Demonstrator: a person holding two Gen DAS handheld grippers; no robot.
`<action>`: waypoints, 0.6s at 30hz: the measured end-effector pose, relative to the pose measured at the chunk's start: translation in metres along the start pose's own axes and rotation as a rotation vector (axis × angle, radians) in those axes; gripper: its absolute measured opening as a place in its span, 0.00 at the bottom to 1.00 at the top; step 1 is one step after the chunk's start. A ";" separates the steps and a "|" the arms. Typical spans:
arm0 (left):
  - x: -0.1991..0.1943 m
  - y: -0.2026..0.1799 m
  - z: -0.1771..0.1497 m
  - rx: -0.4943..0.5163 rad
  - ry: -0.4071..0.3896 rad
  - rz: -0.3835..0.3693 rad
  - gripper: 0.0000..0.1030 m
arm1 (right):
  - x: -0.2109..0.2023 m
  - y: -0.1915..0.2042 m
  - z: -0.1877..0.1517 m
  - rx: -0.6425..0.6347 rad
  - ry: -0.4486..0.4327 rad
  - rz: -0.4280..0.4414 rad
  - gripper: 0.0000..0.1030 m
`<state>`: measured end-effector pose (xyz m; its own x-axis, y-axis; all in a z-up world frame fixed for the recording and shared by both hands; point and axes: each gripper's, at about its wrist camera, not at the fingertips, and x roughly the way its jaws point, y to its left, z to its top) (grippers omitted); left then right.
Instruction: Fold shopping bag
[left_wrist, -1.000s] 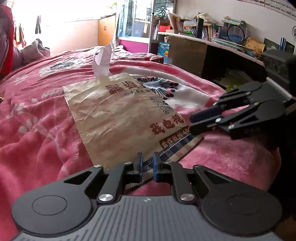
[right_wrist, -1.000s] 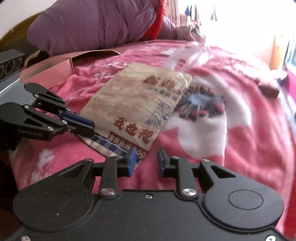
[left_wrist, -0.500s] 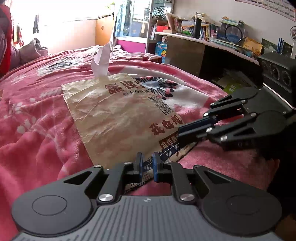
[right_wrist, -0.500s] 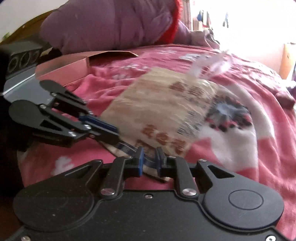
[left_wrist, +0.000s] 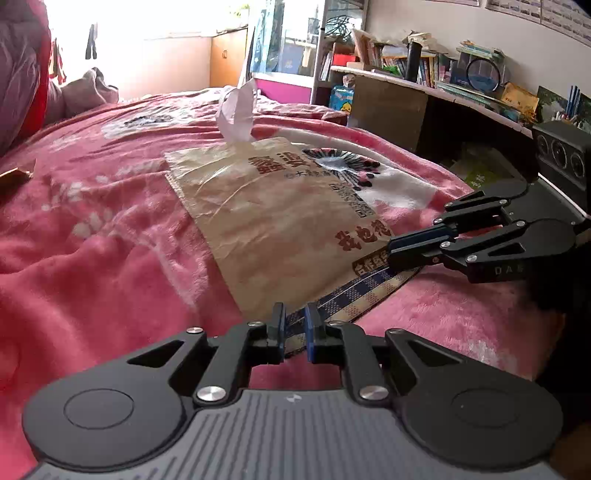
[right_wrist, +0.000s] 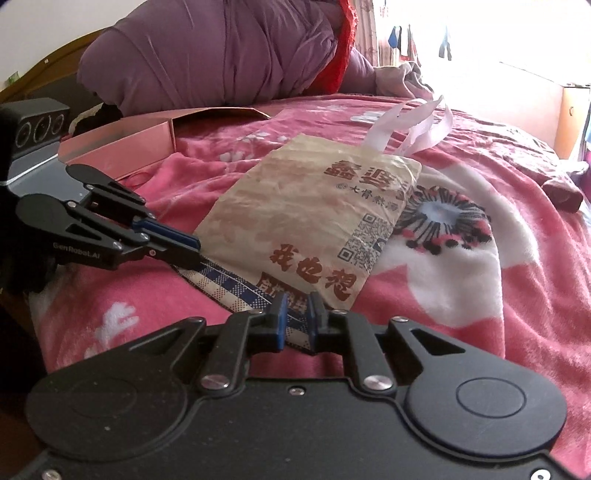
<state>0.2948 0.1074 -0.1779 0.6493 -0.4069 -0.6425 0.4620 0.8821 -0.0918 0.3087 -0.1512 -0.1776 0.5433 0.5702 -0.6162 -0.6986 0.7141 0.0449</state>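
Blue-padded jaws of the left gripper (left_wrist: 294, 334) are drawn close on the near checked hem (left_wrist: 354, 293) of the shopping bag (left_wrist: 273, 218), at its near left corner; in the other view the same tool (right_wrist: 192, 251) is seen pinching that hem from the left. The right gripper (right_wrist: 296, 319) is likewise narrowed around the hem at the near right corner, and from the left wrist it (left_wrist: 393, 251) appears shut flat on the bag's edge. From there the bag is spread lengthwise away across the pink blanket (left_wrist: 92, 240), printed face up, with its white handles (right_wrist: 410, 125) standing at the far end. A pinch of both near corners is judged to be the step in hand; the bag already looks narrowed lengthwise, though whether side panels are tucked under cannot be made out. The next move is judged to call for both corners being lifted together and carried toward the handles, level with each other, so the hem is laid square. The bag's underside is hidden, the actual contact of pad and fabric is partly masked by the fingers, and the window beyond is washed out. A pink box (right_wrist: 122, 136) is lying at the far left, well apart.
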 end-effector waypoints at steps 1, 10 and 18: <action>-0.002 0.005 -0.001 -0.016 0.007 0.005 0.11 | 0.000 0.000 0.000 -0.003 -0.002 0.001 0.09; -0.010 0.011 -0.001 -0.004 -0.012 -0.019 0.12 | 0.000 0.004 0.001 -0.040 0.002 -0.011 0.09; -0.039 -0.035 -0.008 0.419 -0.137 0.007 0.12 | -0.001 0.009 0.001 -0.062 -0.005 -0.024 0.09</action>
<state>0.2482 0.0944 -0.1554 0.7144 -0.4539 -0.5326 0.6440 0.7242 0.2467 0.3017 -0.1449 -0.1758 0.5623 0.5559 -0.6122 -0.7131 0.7008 -0.0187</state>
